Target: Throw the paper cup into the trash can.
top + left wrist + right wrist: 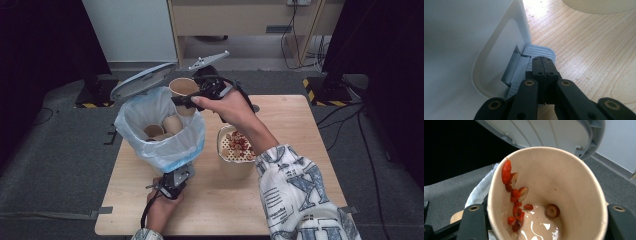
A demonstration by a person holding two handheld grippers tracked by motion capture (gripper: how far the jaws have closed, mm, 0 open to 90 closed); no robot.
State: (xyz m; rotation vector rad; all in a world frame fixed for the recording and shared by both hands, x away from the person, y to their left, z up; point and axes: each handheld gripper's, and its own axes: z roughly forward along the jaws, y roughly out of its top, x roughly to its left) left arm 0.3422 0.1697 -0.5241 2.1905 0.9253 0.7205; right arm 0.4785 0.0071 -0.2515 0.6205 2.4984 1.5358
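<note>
The left gripper (pixel 175 186), jaws closed, presses the pedal (pixel 539 51), lid (pixel 142 80) raised. The right gripper (pixel 192 97) clamps a paper cup (pixel 182 87) above the bin (pixel 160 132), seemingly holding leftovers; tip slowly, well inside the liner.

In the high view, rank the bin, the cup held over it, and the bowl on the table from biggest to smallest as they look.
1. Bin, clearly the largest.
2. Bowl, wider than the cup.
3. Cup, smallest as it looks. It is held by the right tongs farther from the camera and partly hidden, so its true size against the bowl is unsure.
</note>
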